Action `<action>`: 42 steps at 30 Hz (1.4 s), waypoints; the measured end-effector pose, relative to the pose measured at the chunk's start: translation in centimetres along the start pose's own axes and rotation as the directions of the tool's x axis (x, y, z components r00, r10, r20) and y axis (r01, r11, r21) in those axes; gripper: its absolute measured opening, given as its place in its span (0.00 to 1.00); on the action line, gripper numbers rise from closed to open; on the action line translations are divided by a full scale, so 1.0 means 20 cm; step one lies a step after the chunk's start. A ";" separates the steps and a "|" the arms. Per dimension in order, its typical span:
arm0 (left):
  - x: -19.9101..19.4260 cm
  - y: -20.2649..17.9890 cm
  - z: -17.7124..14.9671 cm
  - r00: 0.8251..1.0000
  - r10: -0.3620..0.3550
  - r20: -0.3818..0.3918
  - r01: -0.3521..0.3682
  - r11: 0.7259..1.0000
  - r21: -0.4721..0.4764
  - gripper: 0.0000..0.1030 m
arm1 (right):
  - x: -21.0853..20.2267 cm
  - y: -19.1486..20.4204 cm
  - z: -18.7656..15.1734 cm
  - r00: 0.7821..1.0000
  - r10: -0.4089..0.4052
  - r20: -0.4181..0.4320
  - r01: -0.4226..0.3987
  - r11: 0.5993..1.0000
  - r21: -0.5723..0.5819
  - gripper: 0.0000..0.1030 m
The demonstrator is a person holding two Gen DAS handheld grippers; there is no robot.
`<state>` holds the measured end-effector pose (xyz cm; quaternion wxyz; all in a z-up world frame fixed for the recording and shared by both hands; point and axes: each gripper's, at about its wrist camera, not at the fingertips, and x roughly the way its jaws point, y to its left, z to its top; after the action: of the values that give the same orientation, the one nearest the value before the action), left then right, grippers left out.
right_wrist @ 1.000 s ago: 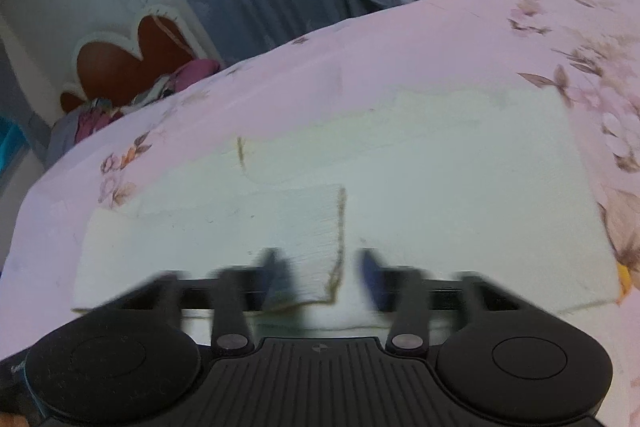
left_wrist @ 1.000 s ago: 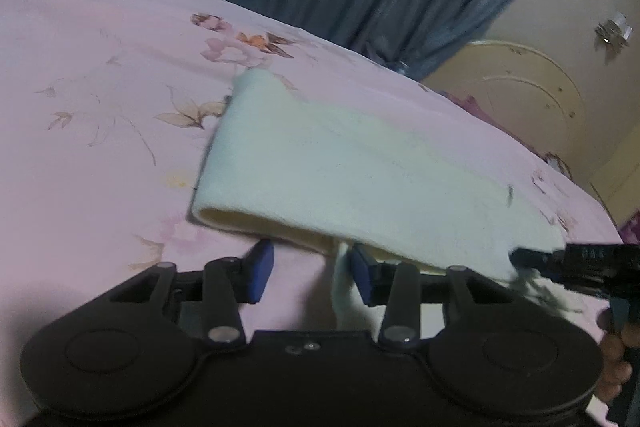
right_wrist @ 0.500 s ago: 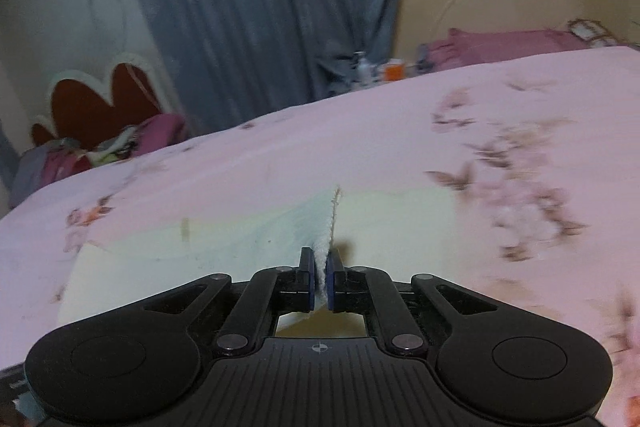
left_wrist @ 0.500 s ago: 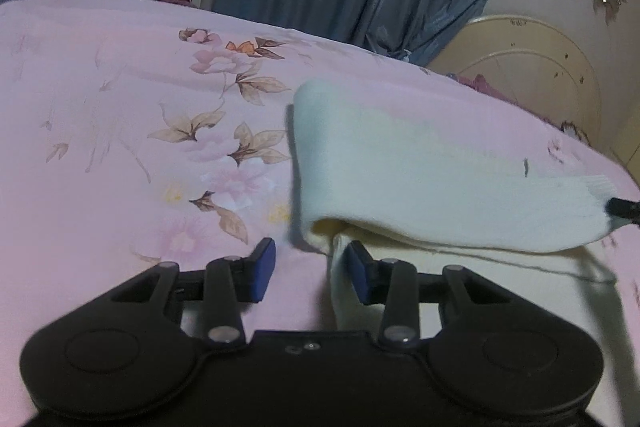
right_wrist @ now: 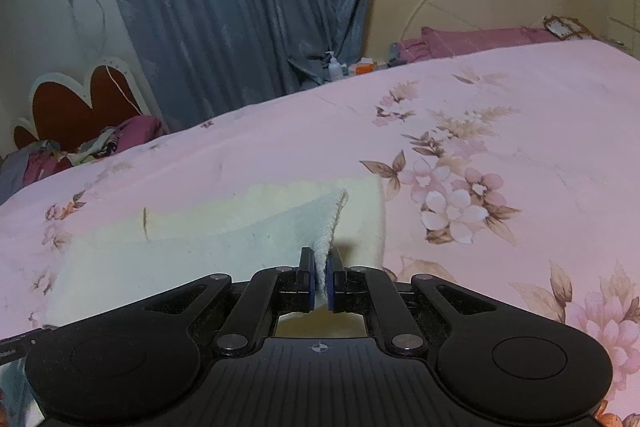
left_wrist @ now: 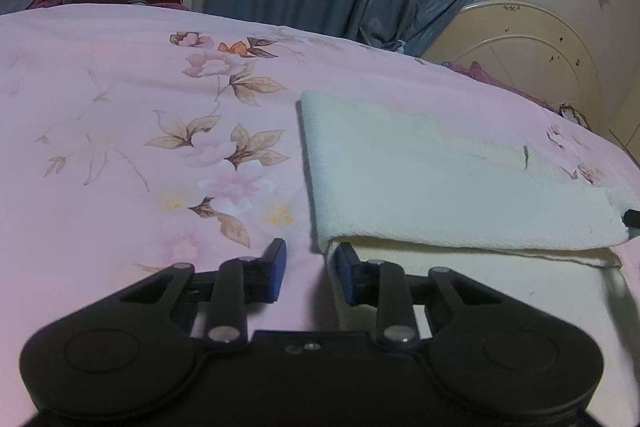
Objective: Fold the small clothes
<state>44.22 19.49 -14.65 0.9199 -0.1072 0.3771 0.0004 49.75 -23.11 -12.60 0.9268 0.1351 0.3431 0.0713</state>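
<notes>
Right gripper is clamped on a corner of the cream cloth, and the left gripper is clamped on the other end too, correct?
Not quite. The right gripper is shut on the cream cloth, but the left gripper is not clamped: the left wrist view shows its jaws closing with a gap, the cloth's edge beside one pad.

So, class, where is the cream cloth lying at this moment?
The cream cloth lies on the pink floral bedspread, right of centre in the left wrist view, one corner pinched in the right gripper.
</notes>
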 end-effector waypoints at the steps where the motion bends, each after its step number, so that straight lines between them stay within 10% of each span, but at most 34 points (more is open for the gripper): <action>1: 0.00 0.00 0.00 1.000 0.000 0.000 0.000 1.000 0.001 0.26 | 0.00 0.00 0.00 1.000 -0.001 0.000 0.001 1.000 0.003 0.04; 30: -0.03 0.04 0.04 0.998 -0.058 -0.008 0.058 0.998 0.004 0.33 | 0.12 -0.08 -0.10 0.990 -0.104 -0.098 0.101 0.994 -0.031 0.05; 34: -0.15 -0.01 0.09 0.991 -0.082 0.110 0.075 0.995 0.062 0.44 | -0.02 -0.06 -0.07 0.995 -0.098 0.006 0.098 0.994 -0.054 0.36; 42: 0.09 -0.19 0.07 0.985 -0.165 -0.045 0.170 0.977 0.131 0.41 | 0.17 0.01 -0.12 0.985 -0.095 -0.147 0.073 0.986 -0.148 0.02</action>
<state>46.71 15.81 -14.14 0.9153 -0.0764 0.3814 -0.1042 50.76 -21.68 -16.35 0.9071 0.0484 0.4129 0.0663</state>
